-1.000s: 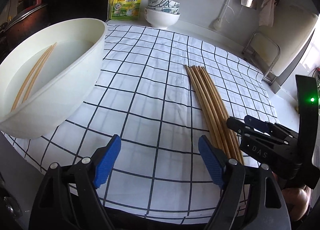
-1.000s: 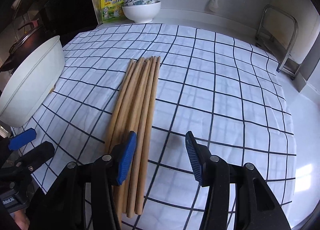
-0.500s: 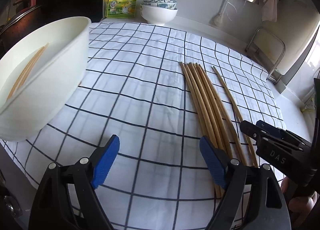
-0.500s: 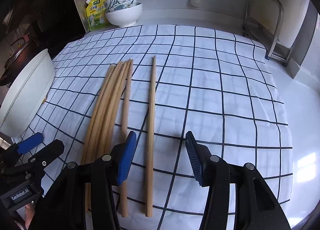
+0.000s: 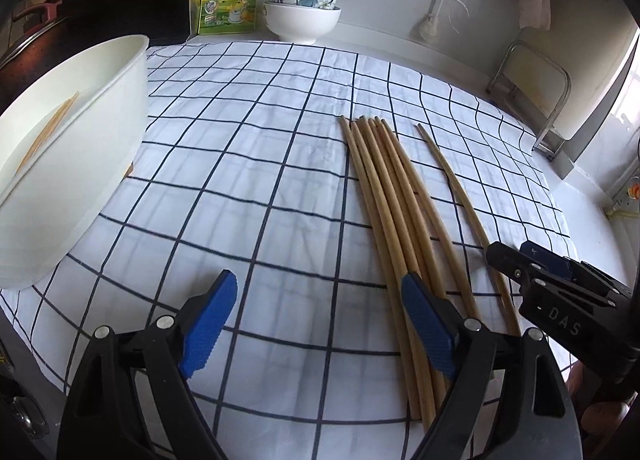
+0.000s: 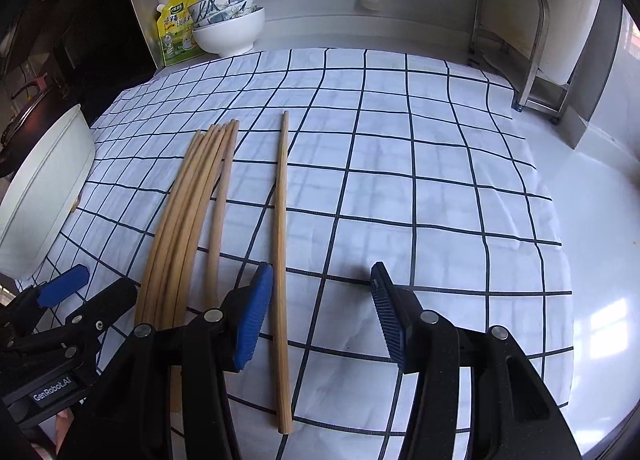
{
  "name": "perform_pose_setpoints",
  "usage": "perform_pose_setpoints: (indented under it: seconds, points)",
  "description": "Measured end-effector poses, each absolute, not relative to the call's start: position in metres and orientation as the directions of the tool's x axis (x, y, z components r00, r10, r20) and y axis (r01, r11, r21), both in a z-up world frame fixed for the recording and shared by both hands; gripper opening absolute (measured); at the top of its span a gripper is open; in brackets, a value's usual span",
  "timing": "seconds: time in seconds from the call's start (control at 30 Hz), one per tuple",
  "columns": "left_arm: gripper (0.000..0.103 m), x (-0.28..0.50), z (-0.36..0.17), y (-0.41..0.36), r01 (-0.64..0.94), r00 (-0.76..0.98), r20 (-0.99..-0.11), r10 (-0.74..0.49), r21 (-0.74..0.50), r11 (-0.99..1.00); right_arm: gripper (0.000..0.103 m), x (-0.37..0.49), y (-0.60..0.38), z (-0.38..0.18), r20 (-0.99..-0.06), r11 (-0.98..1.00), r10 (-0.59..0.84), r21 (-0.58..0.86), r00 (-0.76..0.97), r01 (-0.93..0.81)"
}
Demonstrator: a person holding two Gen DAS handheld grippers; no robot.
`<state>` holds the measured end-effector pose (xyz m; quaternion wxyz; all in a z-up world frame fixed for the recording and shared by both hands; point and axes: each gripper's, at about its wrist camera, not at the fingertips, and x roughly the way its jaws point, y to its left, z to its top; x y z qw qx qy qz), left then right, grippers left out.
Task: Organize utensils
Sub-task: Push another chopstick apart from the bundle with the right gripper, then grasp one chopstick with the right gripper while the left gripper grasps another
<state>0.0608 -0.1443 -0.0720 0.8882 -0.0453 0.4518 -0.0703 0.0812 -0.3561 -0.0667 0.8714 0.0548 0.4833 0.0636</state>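
Observation:
Several wooden chopsticks (image 5: pixel 392 200) lie bundled on the checked cloth (image 5: pixel 240 164); the bundle (image 6: pixel 188 212) appears left of centre in the right wrist view. One single chopstick (image 6: pixel 281 200) lies apart to its right, also visible as the lone chopstick (image 5: pixel 460 188). My right gripper (image 6: pixel 320 270) is open over the single chopstick's near part, which runs just inside its left finger. My left gripper (image 5: pixel 318 284) is open and its jaws are opening, with only cloth between them; its right finger overlaps the bundle's near end. A white basin (image 5: pixel 80 140) at the left holds two chopsticks (image 5: pixel 48 132).
At the back stand stacked bowls (image 5: pixel 302 16) and a yellow pouch (image 5: pixel 228 0). A metal rack (image 6: pixel 528 52) stands at the far right, beyond the cloth's edge. A dark pot (image 5: pixel 36 32) sits behind the basin. The right gripper (image 5: pixel 532 260) is close beside the left one.
One chopstick has come away from the bundle and now lies apart to its right. Both grippers have shifted; the left one has moved right, toward the bundle's near end.

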Motion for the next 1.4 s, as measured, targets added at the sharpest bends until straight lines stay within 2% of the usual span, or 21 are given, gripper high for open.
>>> perform_pose_setpoints:
  seconds: [0.27,0.8,1.13,1.23,1.3,1.37,1.4]
  points:
    - [0.084,0.063,-0.076,-0.155,0.095,0.581,-0.808,-0.103,-0.058,0.994,0.049,0.08,-0.356,-0.067,-0.834,0.985,0.168,0.16,0.526,-0.06]
    - [0.085,0.06,-0.077,-0.135,0.06,0.582,-0.81,-0.073,-0.047,0.997,0.049,0.08,-0.354,-0.066,-0.837,0.988,0.156,0.144,0.525,-0.063]
    - [0.082,0.075,-0.079,-0.146,0.066,0.576,-0.817,-0.039,-0.002,0.998,0.049,0.079,-0.341,-0.067,-0.834,0.996,0.08,0.043,0.545,-0.082]
    - [0.063,0.074,-0.077,-0.15,0.089,0.582,-0.812,-0.052,0.0,0.996,0.036,0.079,-0.337,-0.067,-0.831,0.993,0.098,0.049,0.548,-0.103]
    - [0.05,0.073,-0.075,-0.153,0.11,0.582,-0.81,-0.066,-0.003,0.994,0.022,0.078,-0.334,-0.067,-0.829,0.991,0.111,0.052,0.548,-0.122]
    - [0.022,0.072,-0.074,-0.154,0.124,0.581,-0.81,-0.082,-0.011,0.992,0.009,0.077,-0.33,-0.066,-0.829,0.99,0.115,0.047,0.548,-0.137]
    - [0.016,0.071,-0.073,-0.153,0.126,0.578,-0.811,-0.088,-0.017,0.992,0.007,0.077,-0.329,-0.066,-0.829,0.989,0.113,0.042,0.548,-0.14]
